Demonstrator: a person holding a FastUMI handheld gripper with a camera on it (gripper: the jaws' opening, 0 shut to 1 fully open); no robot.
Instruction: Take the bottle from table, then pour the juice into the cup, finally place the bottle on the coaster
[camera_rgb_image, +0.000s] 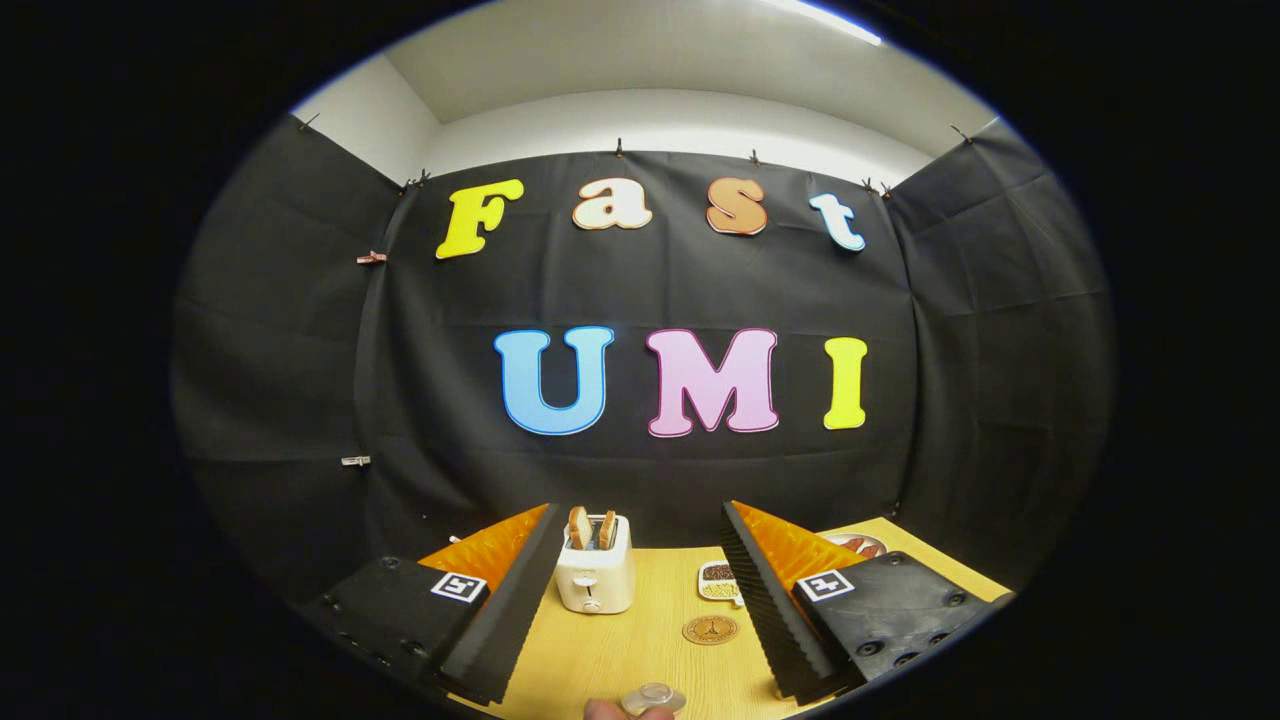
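Observation:
My gripper (642, 510) is open, held well above the wooden table (610, 650), with nothing between its fingers (510, 610). A round brown coaster (710, 629) lies on the table between the fingers, close to the right one. Nearer to me, below the fingers, a small clear round object (655, 697) pokes into view; I cannot tell whether it is the cup's rim or the bottle's top. A person's fingertip (600, 709) touches it from the left.
A white toaster (596, 577) with two slices of toast stands at the back of the table, between the fingers. A small white dish (718, 581) of food sits beside it. A plate (856, 545) shows beyond the right finger.

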